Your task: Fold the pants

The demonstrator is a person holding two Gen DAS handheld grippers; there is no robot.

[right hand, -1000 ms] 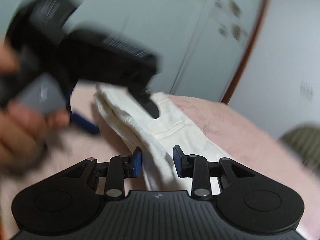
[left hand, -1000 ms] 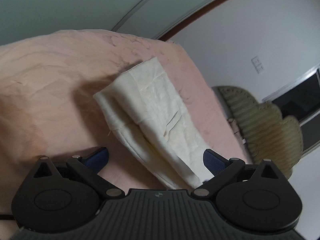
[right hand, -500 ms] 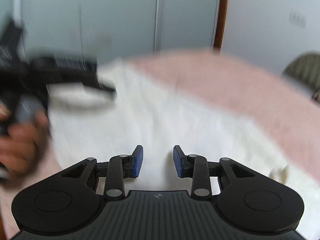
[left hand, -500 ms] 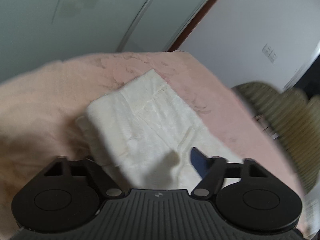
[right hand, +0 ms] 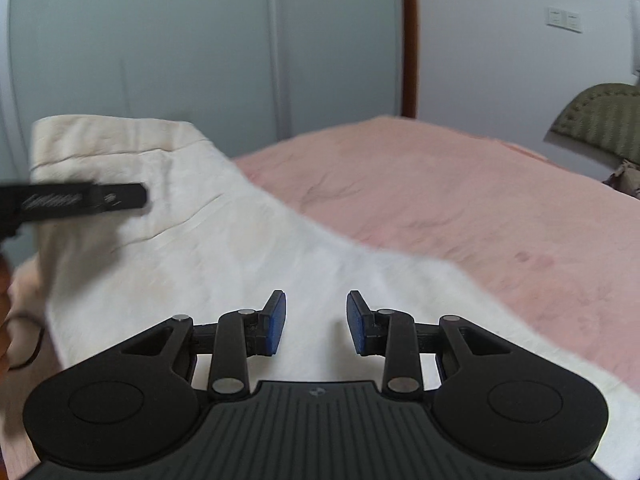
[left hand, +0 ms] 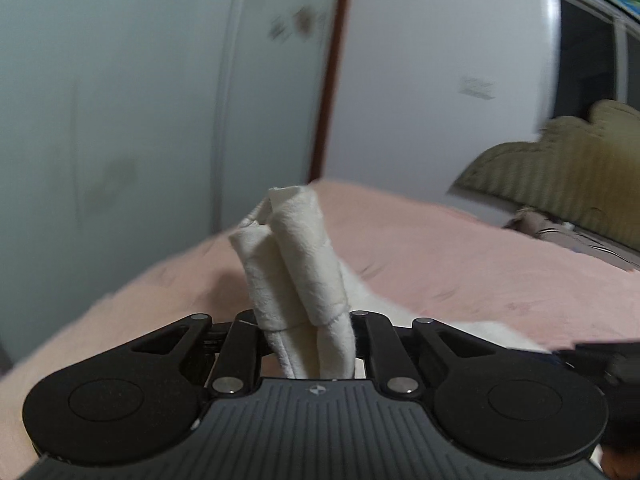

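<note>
- At the far left of the right wrist view, the left gripper reached in as a blurred black bar, set against the raised hem end of the cream pants
- A sliver of the person's hand showed at that same left edge, too cropped to say more
- In the left wrist view, the left gripper had its jaws closing on a bunched, rolled fold of the pants, the cloth standing up between the fingers and hiding the pads
- The pants ran from that lifted end at the left down across the pink bed, draped towards the bed's near right corner
- The right gripper stood partly open above the middle of the cloth; its blue pads had a clear gap between them and nothing between them
- Beyond the bed's far edge stood pale wardrobe doors and a brown door frame
- At the far right, an olive padded headboard rose past the bed's right edge, blurred in the left wrist view
</note>
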